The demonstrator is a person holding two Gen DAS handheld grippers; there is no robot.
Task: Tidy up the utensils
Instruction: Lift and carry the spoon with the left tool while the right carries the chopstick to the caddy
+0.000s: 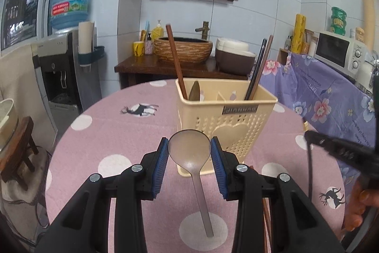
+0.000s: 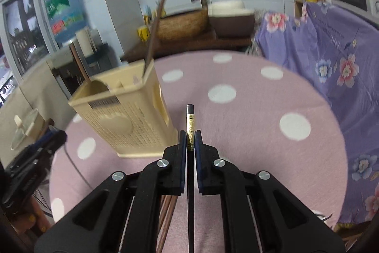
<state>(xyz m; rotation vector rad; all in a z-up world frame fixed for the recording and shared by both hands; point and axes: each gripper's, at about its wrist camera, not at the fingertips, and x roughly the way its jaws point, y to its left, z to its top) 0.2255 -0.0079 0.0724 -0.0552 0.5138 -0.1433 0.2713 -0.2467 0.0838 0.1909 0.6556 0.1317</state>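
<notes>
A cream plastic utensil basket stands on the pink dotted tablecloth and holds a brown chopstick, a spoon bowl and dark chopsticks. My left gripper is shut on the bowl of a grey spoon, just in front of the basket, handle pointing toward the camera. My right gripper is shut on a black chopstick with a gold band, right of the basket. Brown chopsticks lie on the cloth beneath it.
Behind the table stands a wooden counter with a woven basin and a bin. A purple floral cloth covers furniture at right, with a microwave on it. A water dispenser stands at left.
</notes>
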